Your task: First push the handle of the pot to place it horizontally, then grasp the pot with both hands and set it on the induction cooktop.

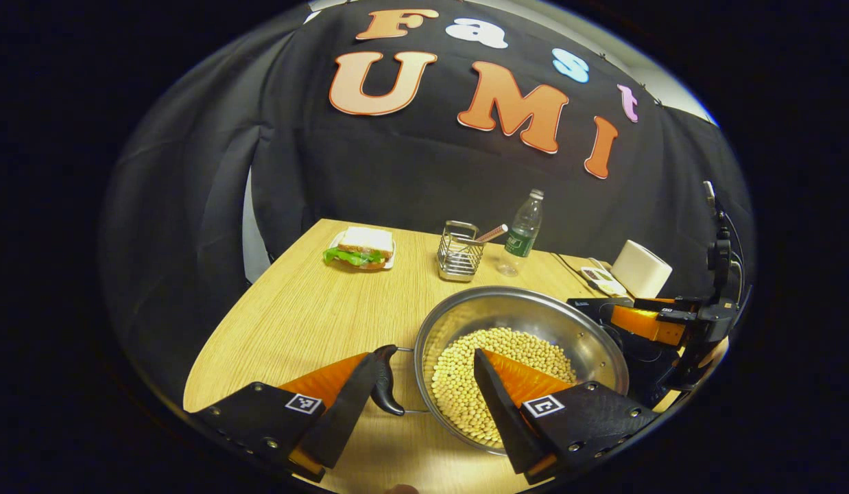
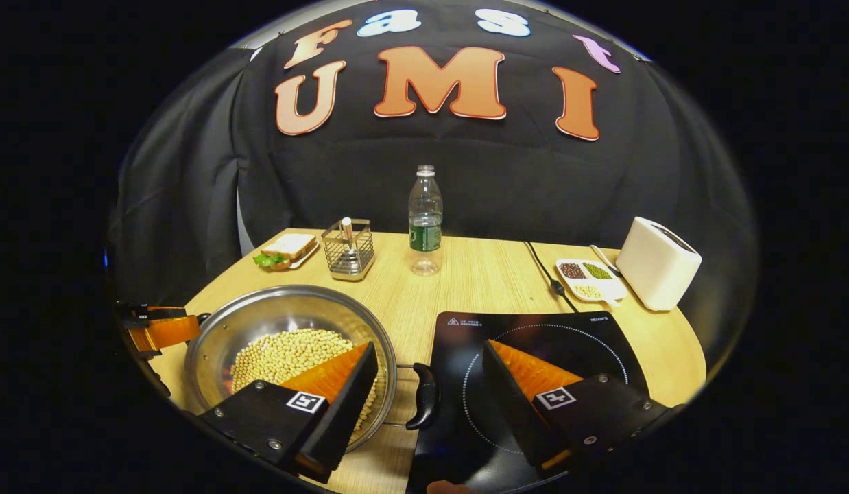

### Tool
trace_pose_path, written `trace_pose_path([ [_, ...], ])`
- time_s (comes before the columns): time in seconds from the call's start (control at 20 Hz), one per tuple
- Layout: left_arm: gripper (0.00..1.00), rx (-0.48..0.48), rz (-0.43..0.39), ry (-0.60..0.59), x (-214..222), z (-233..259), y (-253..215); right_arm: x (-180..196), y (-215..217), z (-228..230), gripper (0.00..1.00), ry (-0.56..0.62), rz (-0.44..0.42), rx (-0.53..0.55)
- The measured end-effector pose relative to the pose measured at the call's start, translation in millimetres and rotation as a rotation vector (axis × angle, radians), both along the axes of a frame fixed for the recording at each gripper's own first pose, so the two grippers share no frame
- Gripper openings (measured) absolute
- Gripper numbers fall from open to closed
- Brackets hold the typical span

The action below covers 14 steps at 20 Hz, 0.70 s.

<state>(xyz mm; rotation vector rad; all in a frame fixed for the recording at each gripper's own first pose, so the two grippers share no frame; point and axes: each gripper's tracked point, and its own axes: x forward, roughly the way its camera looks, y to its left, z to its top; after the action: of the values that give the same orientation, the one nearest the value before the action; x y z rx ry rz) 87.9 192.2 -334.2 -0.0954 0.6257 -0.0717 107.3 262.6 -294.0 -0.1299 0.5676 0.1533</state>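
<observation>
A steel pot [image 1: 513,312] [image 2: 273,309] holding soybeans [image 1: 465,384] stands on the wooden table, just left of the black induction cooktop [image 2: 534,343]. In the left gripper view, my left gripper [image 1: 430,357] is open and straddles the pot's near rim, with one black side handle [image 1: 387,381] lying close to its left finger. My right gripper [image 2: 428,348] is open too, and the other black handle [image 2: 424,398] lies between its fingers, one finger over the beans and one over the cooktop. The right gripper [image 1: 651,322] also shows beyond the pot, and the left gripper [image 2: 157,329] at the far left.
At the back of the table stand a sandwich on a plate [image 1: 361,248] [image 2: 287,248], a wire holder [image 1: 459,254] [image 2: 349,250] and a water bottle [image 1: 522,233] [image 2: 425,223]. A white toaster [image 2: 658,264], a divided dish of beans [image 2: 589,278] and a cable [image 2: 544,271] sit behind the cooktop.
</observation>
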Motion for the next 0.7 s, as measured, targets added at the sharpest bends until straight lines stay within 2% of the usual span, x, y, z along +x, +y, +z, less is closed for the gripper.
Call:
trace_pose_path([
  [0.25, 0.92, 0.019, 0.009, 0.013, 2, -6, 8, -1, 0, -17, 0.96, 0.040, -0.016, 0.002],
  [0.5, 0.89, -0.023, 0.010, 0.085, -1, -31, 10, -1, 6, -26, 0.96, 0.058, -0.008, -0.009],
  [0.7, 0.90, -0.020, 0.004, 0.082, 6, -34, 10, -1, 3, -31, 0.96, 0.072, -0.015, -0.021],
])
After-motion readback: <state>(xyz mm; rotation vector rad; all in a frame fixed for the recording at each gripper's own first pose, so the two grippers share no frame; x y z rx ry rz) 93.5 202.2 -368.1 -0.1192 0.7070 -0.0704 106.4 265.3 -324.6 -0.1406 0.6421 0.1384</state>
